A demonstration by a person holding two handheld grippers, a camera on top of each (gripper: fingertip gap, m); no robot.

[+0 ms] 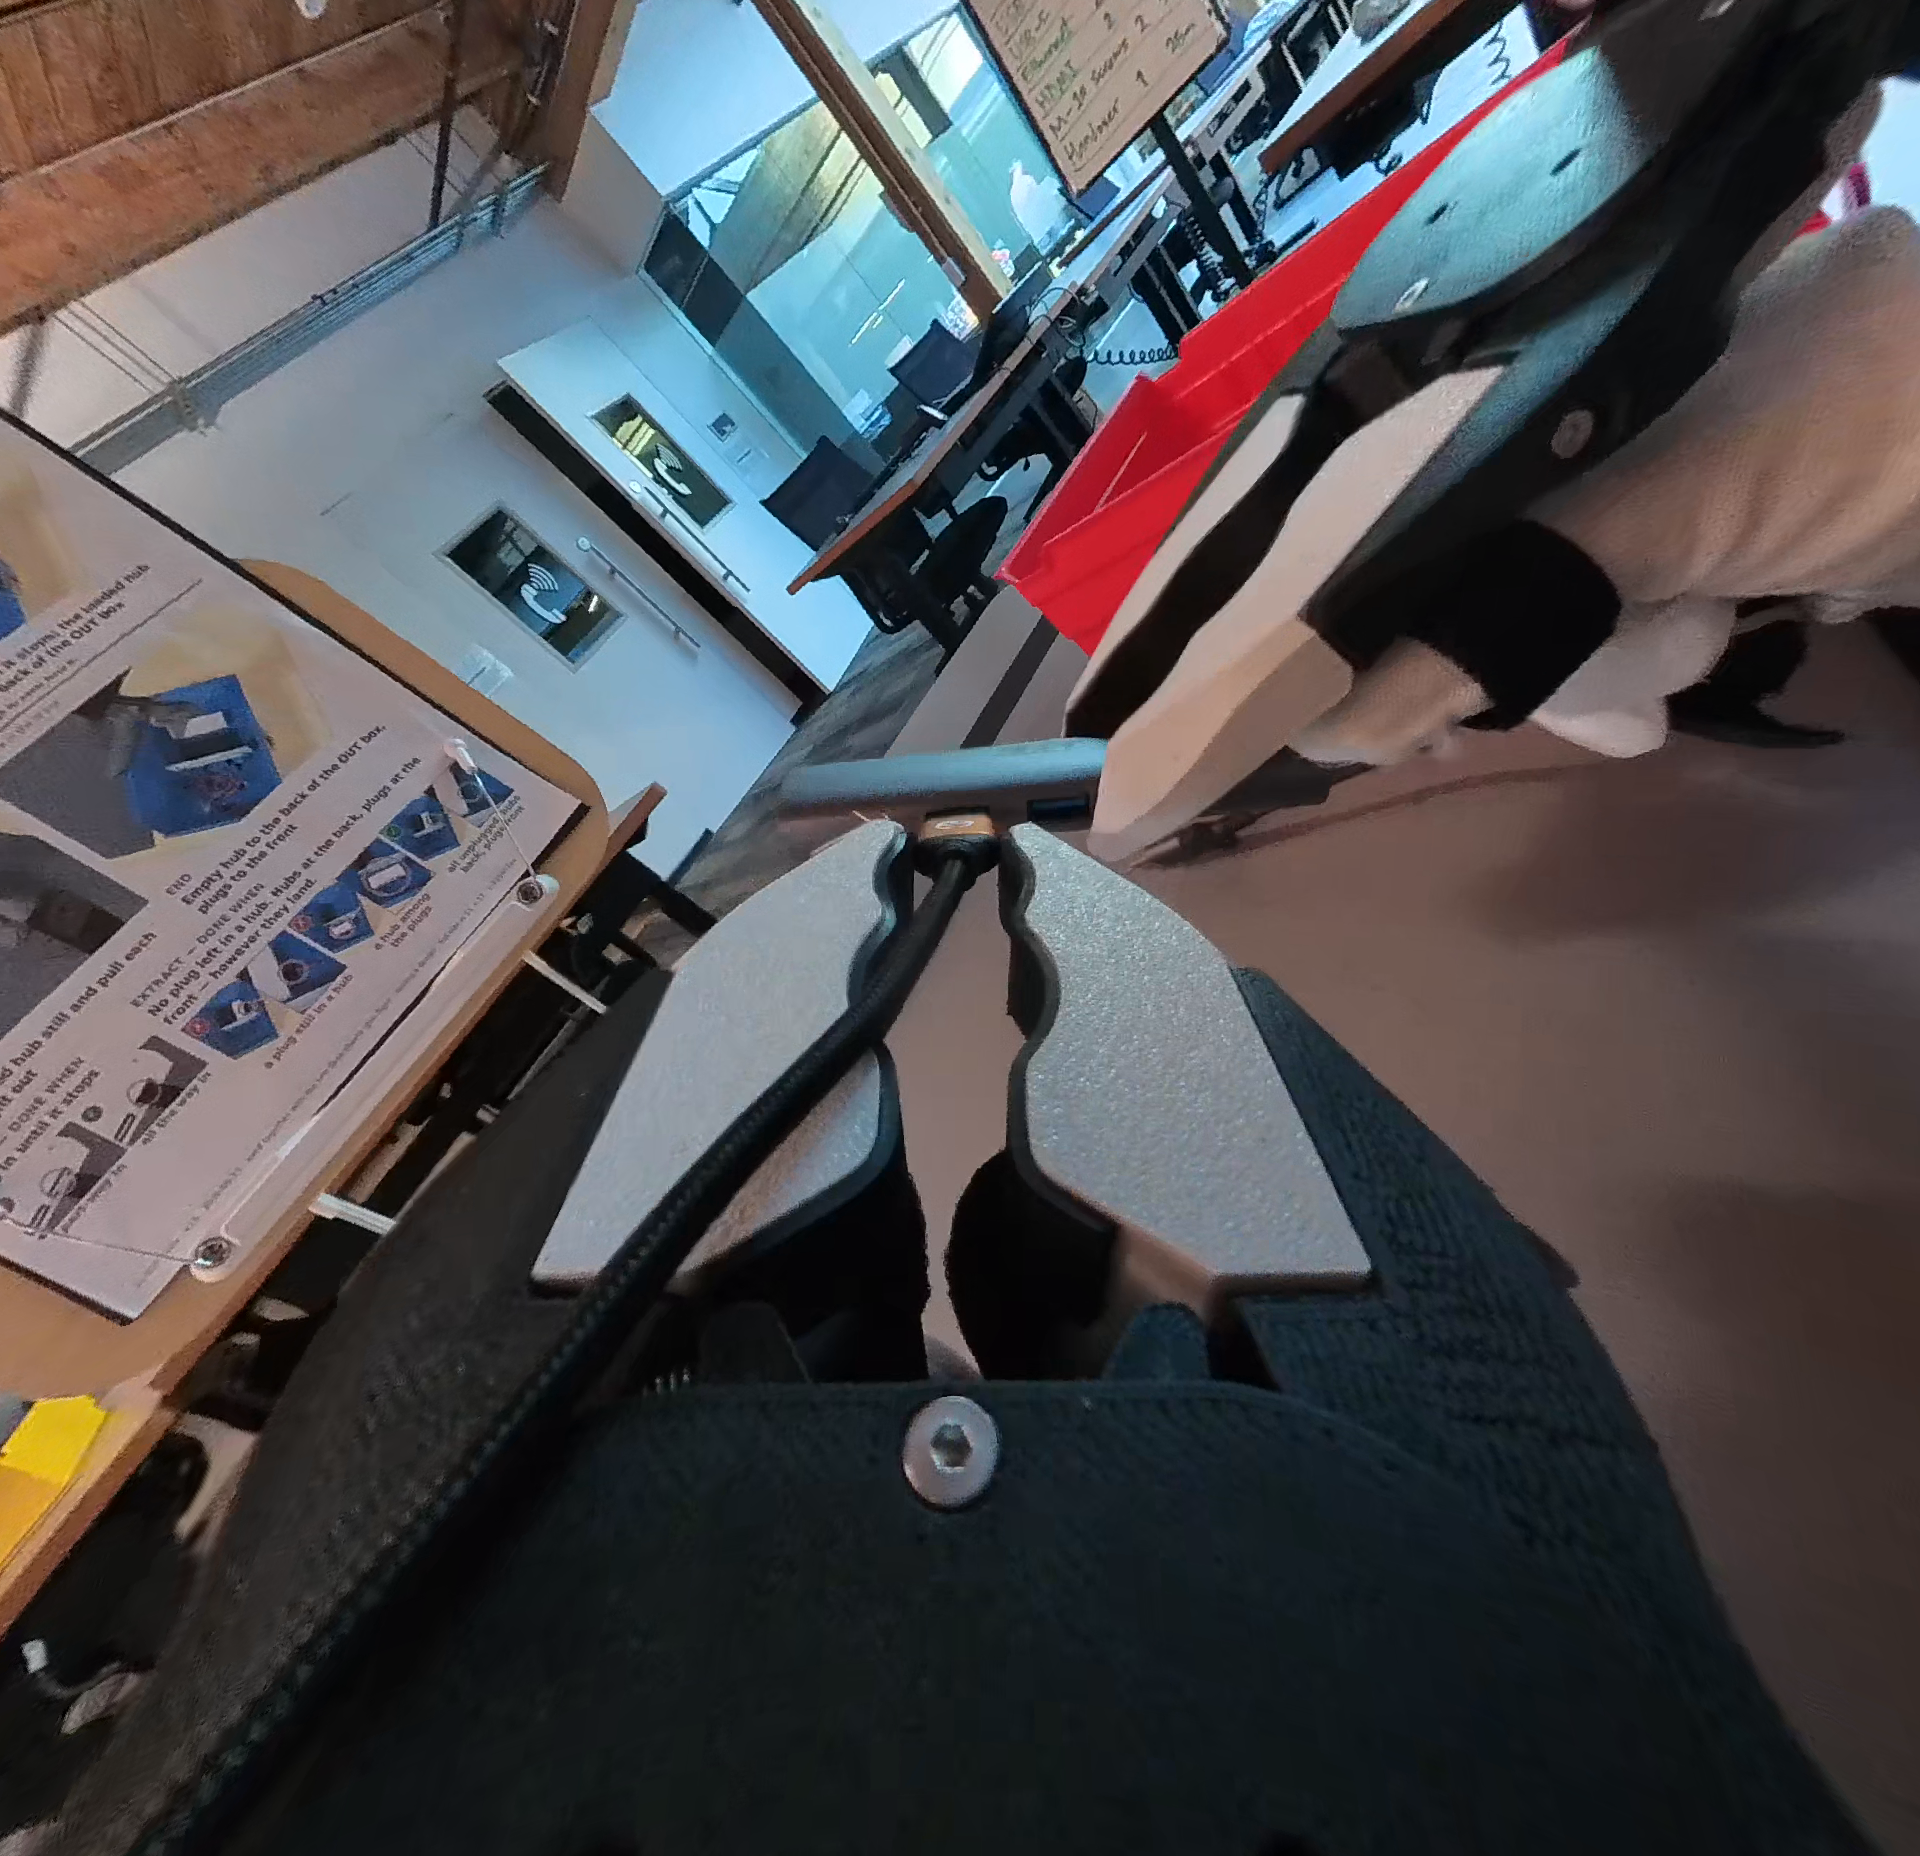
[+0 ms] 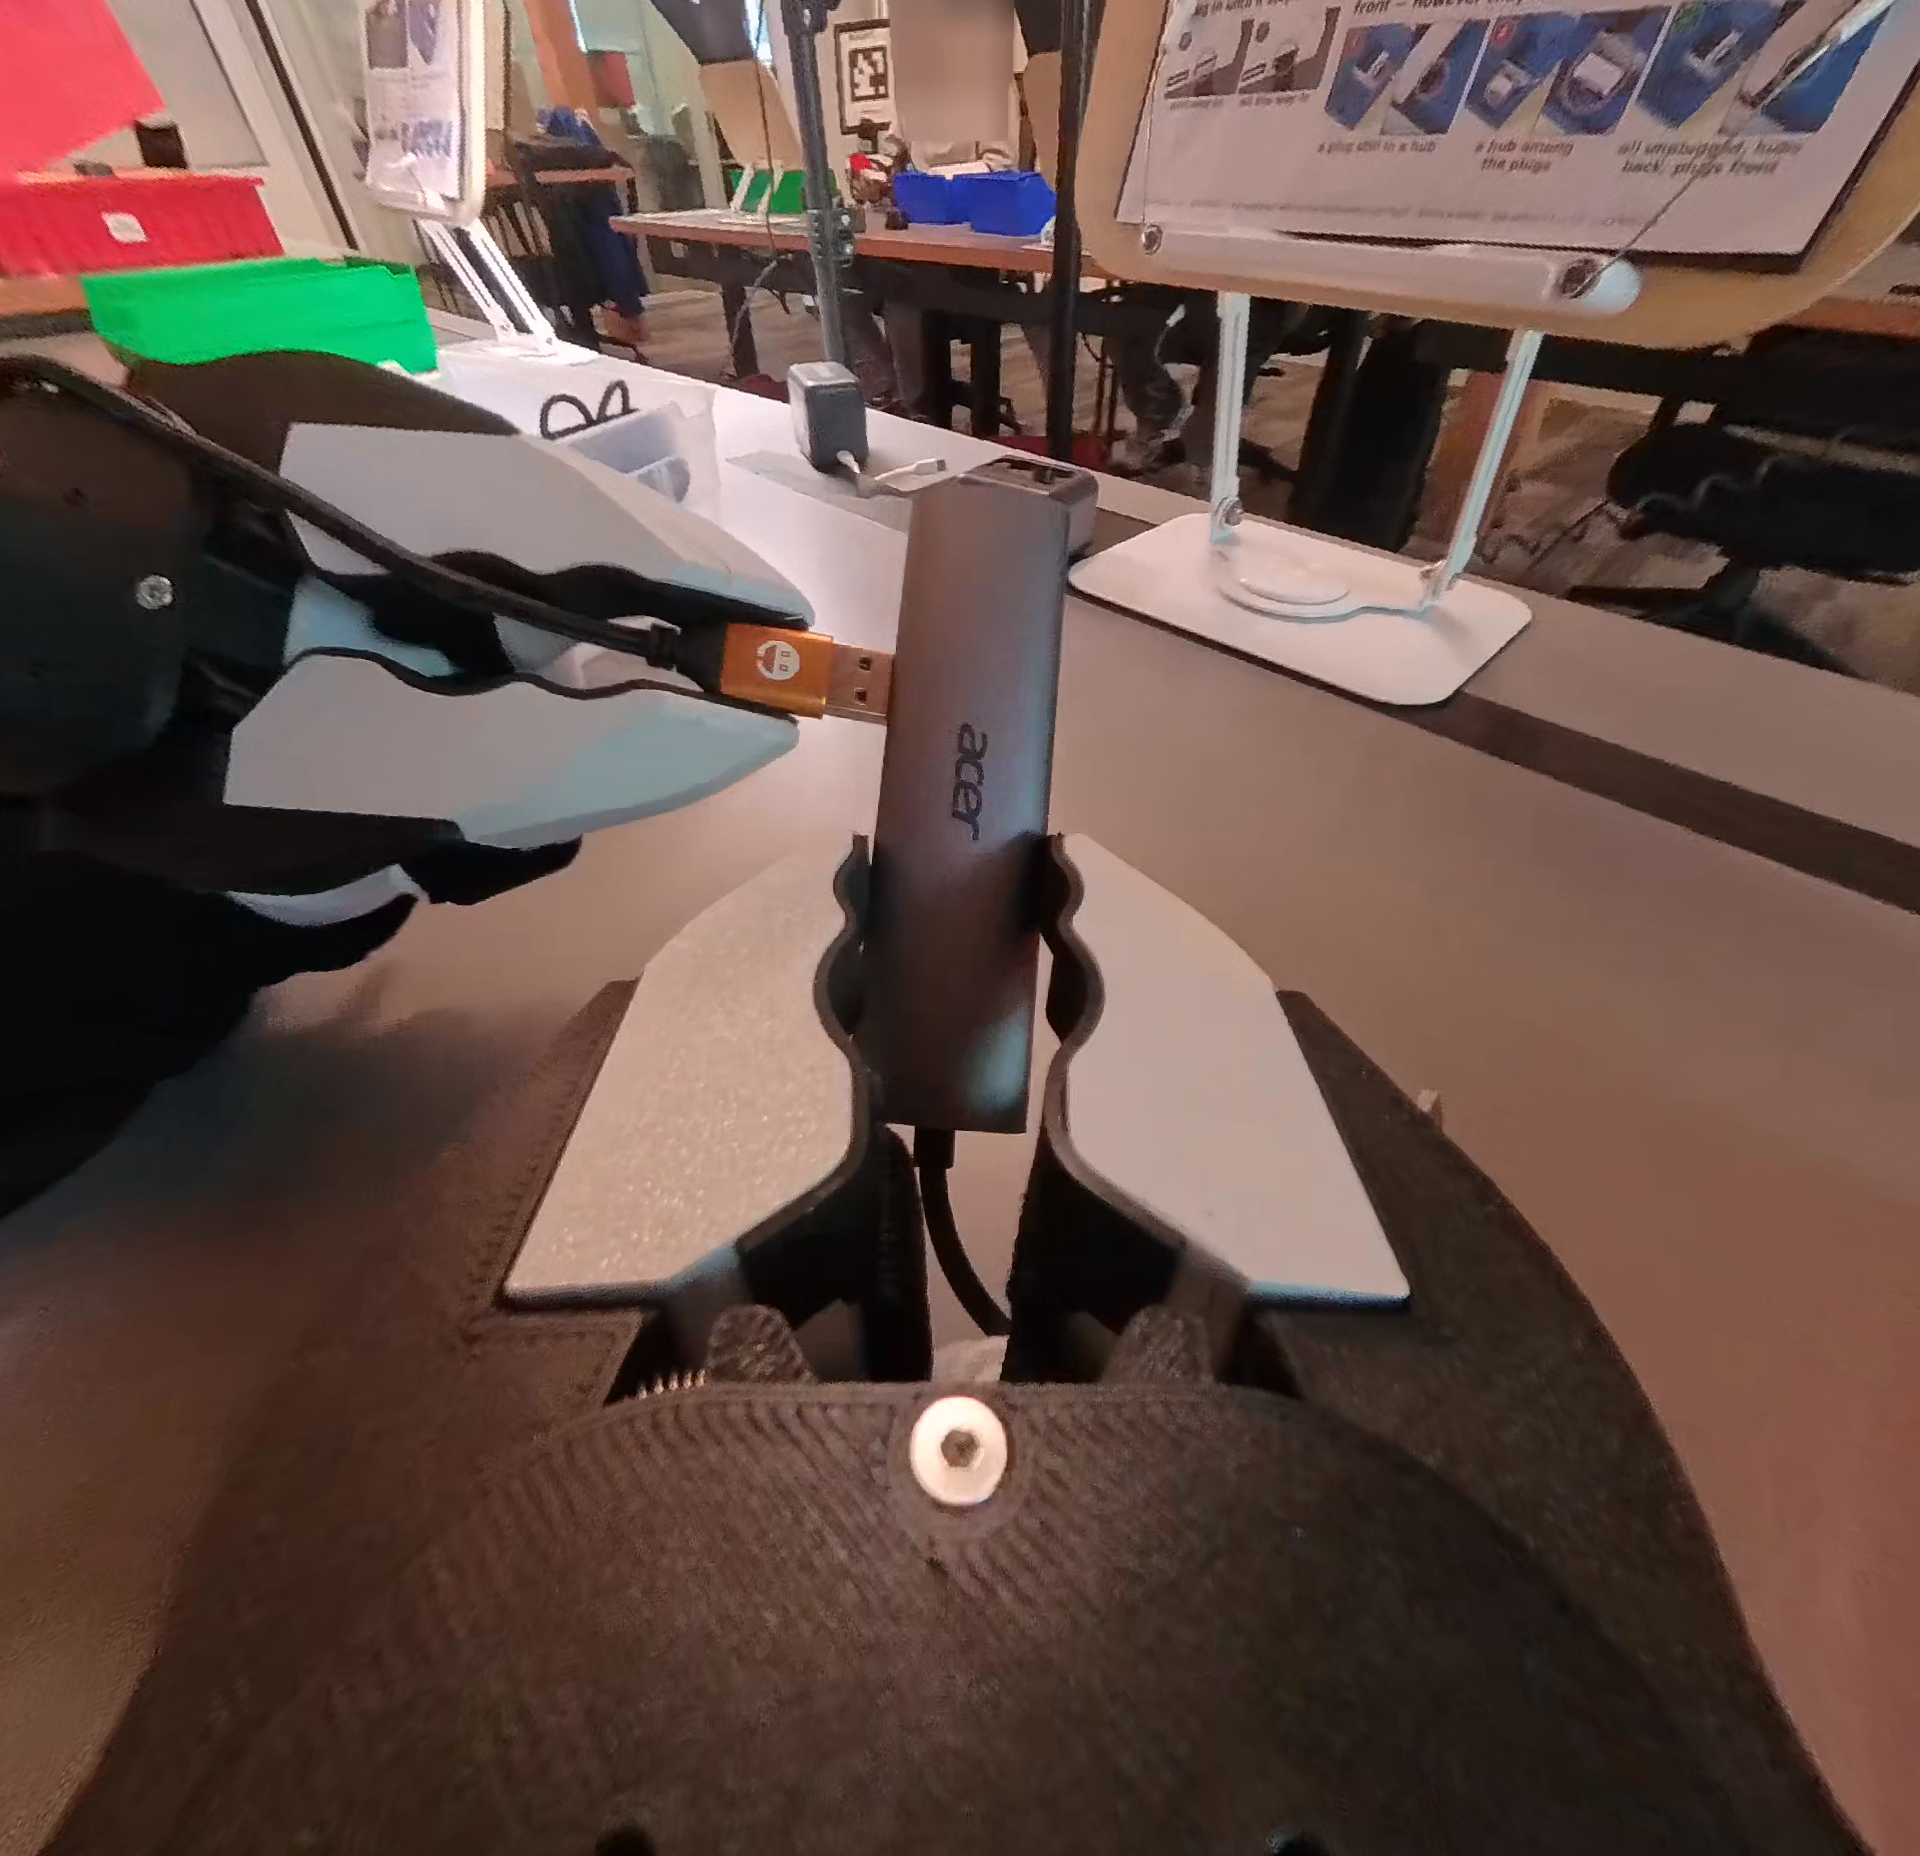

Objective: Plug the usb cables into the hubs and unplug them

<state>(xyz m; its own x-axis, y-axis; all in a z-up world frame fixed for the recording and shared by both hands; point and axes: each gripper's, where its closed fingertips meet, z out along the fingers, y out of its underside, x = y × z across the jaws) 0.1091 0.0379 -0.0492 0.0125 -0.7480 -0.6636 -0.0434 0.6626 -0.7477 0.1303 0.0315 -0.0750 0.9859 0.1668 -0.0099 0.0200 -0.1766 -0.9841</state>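
Observation:
My right gripper is shut on a grey USB hub and holds it upright above the table; the hub's own black cable hangs down between the fingers. My left gripper is shut on an orange USB plug with a black braided cable. The plug's metal tip meets the hub's left side, with most of the metal showing. In the left wrist view the plug sits at a port of the hub, next to a blue port, with the right gripper just to the right.
An instruction board on a white stand stands at the table's far edge, also in the left wrist view. A red bin, a green bin and a grey charger sit farther back. The brown table lies below.

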